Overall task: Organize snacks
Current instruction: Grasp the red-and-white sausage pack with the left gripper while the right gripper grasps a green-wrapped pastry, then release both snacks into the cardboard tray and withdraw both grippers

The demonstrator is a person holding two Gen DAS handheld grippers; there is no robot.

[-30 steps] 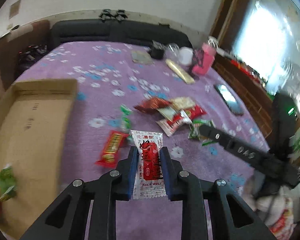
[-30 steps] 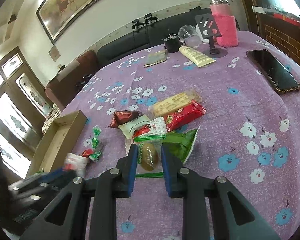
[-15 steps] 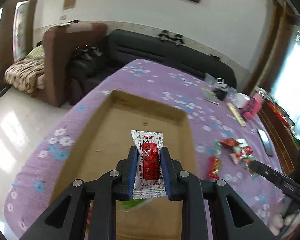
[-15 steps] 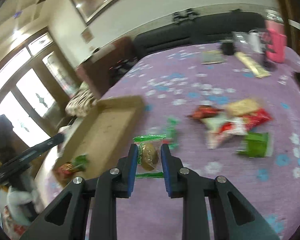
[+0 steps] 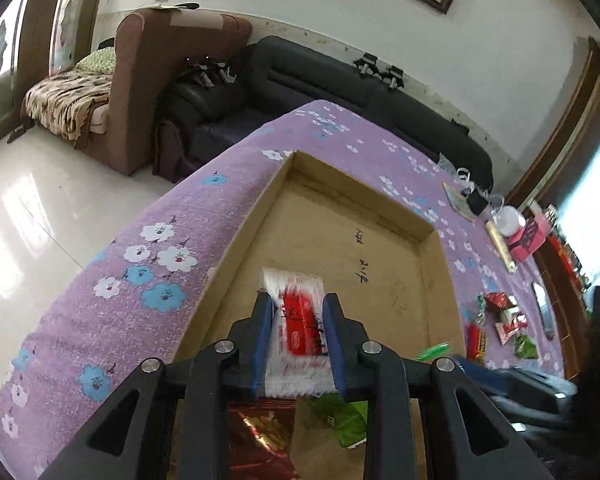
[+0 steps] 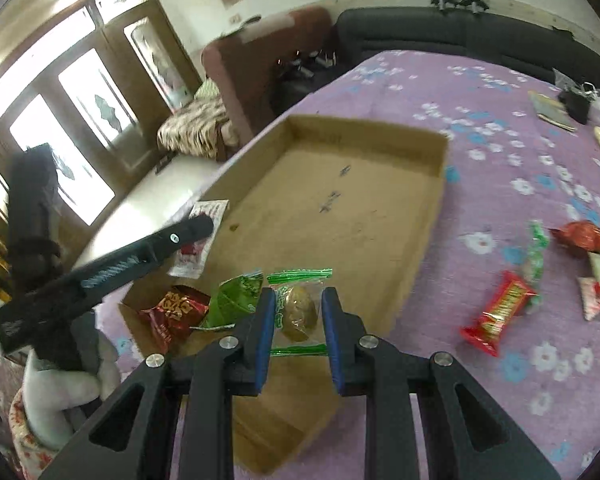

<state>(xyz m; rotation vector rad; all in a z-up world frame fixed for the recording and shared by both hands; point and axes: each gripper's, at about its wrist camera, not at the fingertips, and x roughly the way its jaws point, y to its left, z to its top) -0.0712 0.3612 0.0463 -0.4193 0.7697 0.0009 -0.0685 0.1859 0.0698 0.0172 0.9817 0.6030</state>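
Note:
My left gripper (image 5: 296, 320) is shut on a white and red snack packet (image 5: 298, 322) and holds it over the open cardboard box (image 5: 340, 240); the same packet (image 6: 199, 240) and gripper show in the right wrist view. My right gripper (image 6: 298, 312) is shut on a clear packet with green ends and a brown snack (image 6: 298, 310), over the near end of the box (image 6: 340, 208). A red packet (image 6: 176, 314) and a green packet (image 6: 236, 294) lie in the box's near corner.
Several loose snacks (image 6: 500, 312) lie on the purple flowered tablecloth (image 6: 480, 120) right of the box. A pink bottle (image 5: 526, 236), a phone (image 5: 542, 310) and small items stand at the far end. Sofas sit behind the table.
Both grippers have swung left from the snack pile to the cardboard box, each carrying its packet. The left packet looks blurred and a little lower between the fingers.

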